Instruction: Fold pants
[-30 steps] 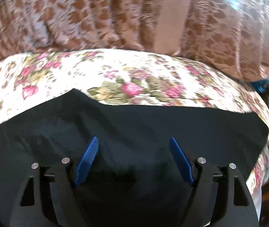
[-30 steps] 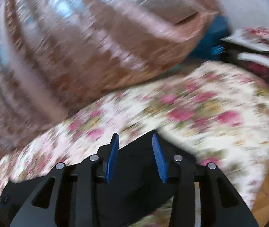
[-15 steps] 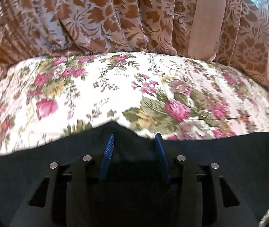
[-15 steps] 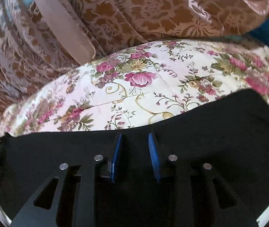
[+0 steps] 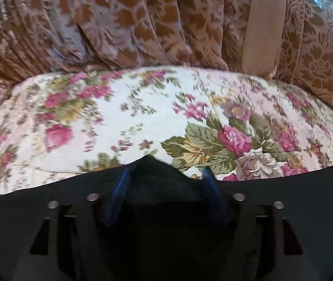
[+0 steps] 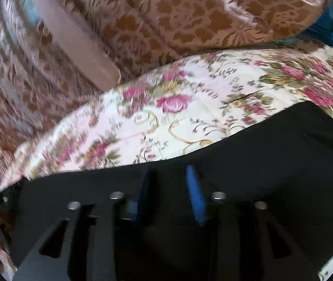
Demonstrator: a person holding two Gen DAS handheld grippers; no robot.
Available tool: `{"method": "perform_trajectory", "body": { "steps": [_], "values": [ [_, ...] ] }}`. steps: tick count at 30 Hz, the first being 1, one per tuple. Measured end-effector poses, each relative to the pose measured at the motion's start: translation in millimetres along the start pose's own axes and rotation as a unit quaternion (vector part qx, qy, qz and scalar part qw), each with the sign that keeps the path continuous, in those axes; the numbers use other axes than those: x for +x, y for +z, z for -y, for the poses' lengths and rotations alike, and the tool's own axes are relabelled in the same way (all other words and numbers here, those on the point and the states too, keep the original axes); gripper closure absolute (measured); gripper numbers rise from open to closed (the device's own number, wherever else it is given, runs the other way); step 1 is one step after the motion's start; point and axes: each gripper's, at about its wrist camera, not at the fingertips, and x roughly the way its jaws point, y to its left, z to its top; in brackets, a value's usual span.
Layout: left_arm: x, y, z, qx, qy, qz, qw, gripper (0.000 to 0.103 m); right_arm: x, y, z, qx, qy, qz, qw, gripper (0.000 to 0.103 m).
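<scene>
The black pants (image 5: 283, 199) lie across the flowered bedspread (image 5: 143, 117), filling the lower part of both views. My left gripper (image 5: 166, 173) has its blue fingers (image 5: 119, 187) spread apart over a raised peak of the pants' far edge, with cloth between them. In the right wrist view the pants (image 6: 283, 152) run from left to right, and my right gripper (image 6: 168, 171) has its blue fingers (image 6: 194, 194) fairly close together with the pants' far edge between them. Both views are blurred by motion.
A brown patterned curtain (image 5: 143, 23) hangs behind the bed, with a plain beige band (image 5: 262, 23) in it. The curtain also shows in the right wrist view (image 6: 189, 23). Something blue (image 6: 330, 28) sits at the far right beyond the bed.
The left gripper's fingers closed in on the pants' edge half a second ago and have now spread wider. The right gripper stays narrow on the edge. Both views shifted slightly.
</scene>
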Motion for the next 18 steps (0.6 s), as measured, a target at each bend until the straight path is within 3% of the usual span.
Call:
{"method": "perform_trajectory", "body": {
  "steps": [2,7,11,15,18],
  "values": [
    [-17.3,-7.1,0.5,0.001,-0.012,0.019,0.9997,0.028,-16.3,-1.7,8.5,0.024,0.002,0.018,1.0,0.044],
    [-39.8,-29.7,-4.4,0.005,-0.012,0.028,0.9995,0.027,-43.7,-7.3,28.2,0.044,-0.022,0.026,0.998,0.044],
    [-39.4,-45.4,-18.0,-0.002,-0.006,0.01,0.9999,0.027,-75.1,-8.6,49.7,0.078,-0.04,0.051,0.995,0.035],
    [-48.3,-53.6,-31.6,-0.01,0.009,0.015,0.9998,0.027,-113.7,-12.3,76.1,0.146,-0.074,0.089,0.982,0.03],
    [-49.9,-60.0,-45.7,-0.029,0.023,0.005,0.9993,0.024,-119.2,-20.5,93.7,0.198,-0.075,0.075,0.974,0.028]
  ]
}}
